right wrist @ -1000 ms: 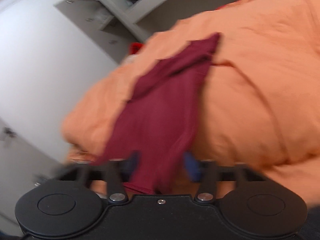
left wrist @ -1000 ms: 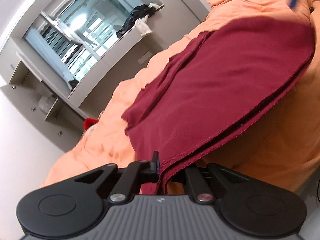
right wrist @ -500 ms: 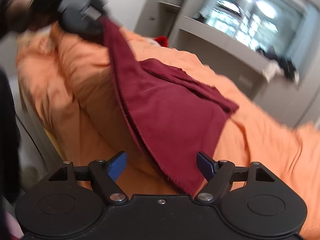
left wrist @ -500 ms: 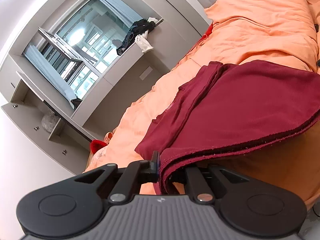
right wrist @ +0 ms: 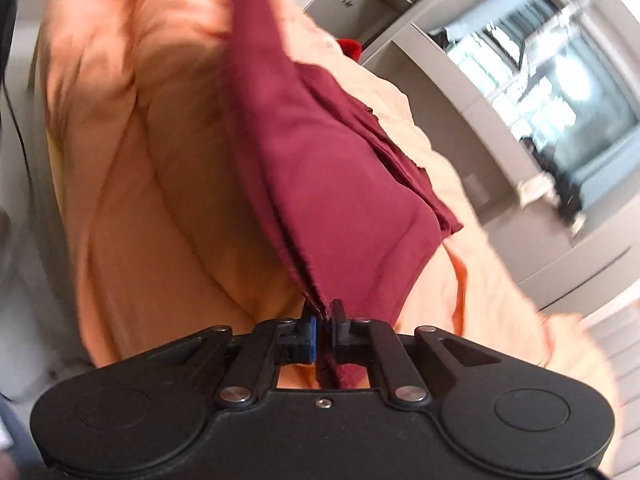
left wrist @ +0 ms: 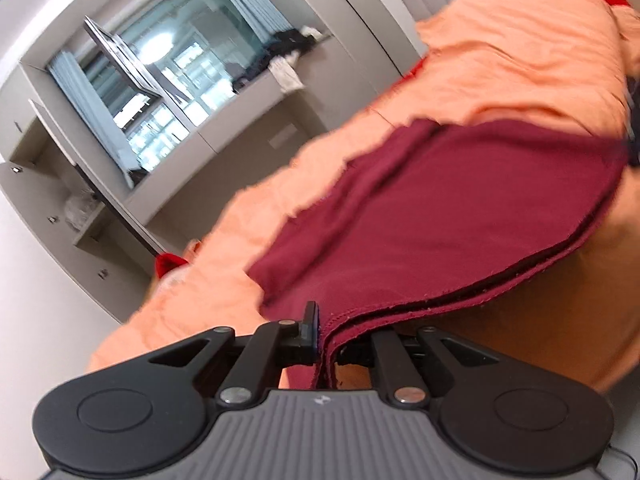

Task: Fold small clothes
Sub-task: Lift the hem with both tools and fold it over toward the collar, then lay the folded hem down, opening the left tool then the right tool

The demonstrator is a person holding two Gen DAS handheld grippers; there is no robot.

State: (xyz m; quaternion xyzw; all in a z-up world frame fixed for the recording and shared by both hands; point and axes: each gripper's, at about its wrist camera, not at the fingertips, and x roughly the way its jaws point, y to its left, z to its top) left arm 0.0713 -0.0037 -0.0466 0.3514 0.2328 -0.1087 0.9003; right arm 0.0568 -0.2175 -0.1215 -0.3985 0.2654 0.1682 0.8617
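A dark red garment lies folded in layers on an orange duvet, its stitched hem hanging over the bed's side. My left gripper is shut on one corner of that hem, the cloth bunched between the pads. In the right wrist view the same garment stretches up and away, and my right gripper is shut on its other hem corner, with the fabric pinched between the blue pad and the black one. The cloth is drawn between the two grippers.
The orange duvet covers the whole bed and bulges around the garment. Behind it stand grey cabinets and a window ledge with dark clothes on it. A small red item lies at the bed's far edge.
My right gripper stood open beside the hem half a second ago and has now shut on it, after rolling around. The left gripper has kept its grip and risen a little.
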